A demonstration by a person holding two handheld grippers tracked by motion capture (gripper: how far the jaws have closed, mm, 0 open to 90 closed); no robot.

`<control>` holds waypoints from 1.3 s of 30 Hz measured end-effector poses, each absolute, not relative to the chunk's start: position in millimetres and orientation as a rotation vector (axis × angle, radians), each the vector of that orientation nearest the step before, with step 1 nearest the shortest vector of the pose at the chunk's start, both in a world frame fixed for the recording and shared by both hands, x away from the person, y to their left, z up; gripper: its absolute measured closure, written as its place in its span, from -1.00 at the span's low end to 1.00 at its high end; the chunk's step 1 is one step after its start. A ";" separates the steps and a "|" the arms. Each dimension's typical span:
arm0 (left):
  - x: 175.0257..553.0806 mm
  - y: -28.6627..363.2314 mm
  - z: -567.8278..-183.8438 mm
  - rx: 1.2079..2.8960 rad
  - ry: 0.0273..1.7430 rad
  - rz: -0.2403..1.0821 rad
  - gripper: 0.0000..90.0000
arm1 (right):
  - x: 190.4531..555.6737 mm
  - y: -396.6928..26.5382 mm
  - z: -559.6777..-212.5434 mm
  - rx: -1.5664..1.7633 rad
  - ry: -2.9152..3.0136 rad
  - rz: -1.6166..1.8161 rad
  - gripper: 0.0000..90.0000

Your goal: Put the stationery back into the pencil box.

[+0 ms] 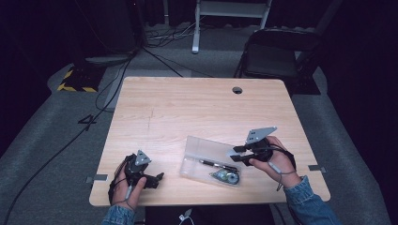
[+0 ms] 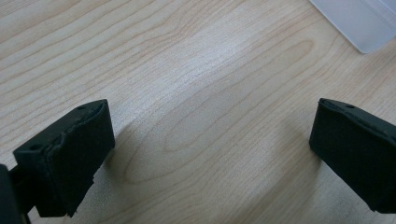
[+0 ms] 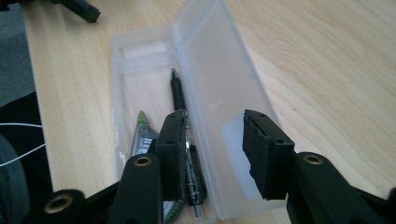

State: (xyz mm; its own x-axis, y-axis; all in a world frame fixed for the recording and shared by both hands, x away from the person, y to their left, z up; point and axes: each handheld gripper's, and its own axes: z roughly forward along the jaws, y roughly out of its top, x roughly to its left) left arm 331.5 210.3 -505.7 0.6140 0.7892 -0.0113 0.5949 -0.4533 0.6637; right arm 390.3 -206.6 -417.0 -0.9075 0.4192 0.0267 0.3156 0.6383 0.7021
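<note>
A clear plastic case (image 1: 202, 151) lies open on the wooden table (image 1: 187, 108), lid flat on the far side. Inside its tray lie a black pen (image 1: 217, 164) and a green and grey roller-shaped item (image 1: 225, 177). My right gripper (image 1: 236, 153) hovers over the case's right end. In the right gripper view its jaws (image 3: 212, 123) stand apart above the case (image 3: 219, 70), one over the pen (image 3: 177, 93), one over the lid, gripping nothing; the green item (image 3: 141, 126) lies beside the pen. My left gripper (image 1: 157, 180) rests open at the table's front left, bare wood between its jaws (image 2: 212, 116).
A round cable hole (image 1: 237, 90) sits near the table's far edge. A folding chair (image 1: 277, 51) stands behind the far right corner, and cables run over the floor at the left. A corner of the case (image 2: 359, 23) lies ahead of the left gripper.
</note>
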 end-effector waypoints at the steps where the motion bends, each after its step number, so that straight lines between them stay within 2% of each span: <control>1: 331.5 210.1 -505.8 2.202 1.084 0.392 -0.99 | 391.1 -210.2 -415.4 0.627 2.696 1.121 0.34; 17: 331.8 210.4 -505.5 2.208 1.080 0.390 -0.99 | 408.2 -254.0 -414.8 0.887 2.507 1.039 0.24; 28: 331.3 210.2 -505.7 2.204 1.085 0.397 -0.99 | 426.9 -282.5 -433.2 1.059 2.455 0.911 0.22; 39: 328.6 210.7 -505.5 2.204 1.088 0.397 -0.99 | 439.2 -290.8 -456.8 1.148 2.483 0.793 0.21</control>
State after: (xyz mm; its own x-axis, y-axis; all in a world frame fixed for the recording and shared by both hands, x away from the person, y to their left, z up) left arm 328.6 210.7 -505.5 0.6118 0.7909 -0.0119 0.5978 -0.4524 0.6618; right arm 439.2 -290.8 -456.8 -0.6391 0.7684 -0.0328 0.6072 0.5302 0.5917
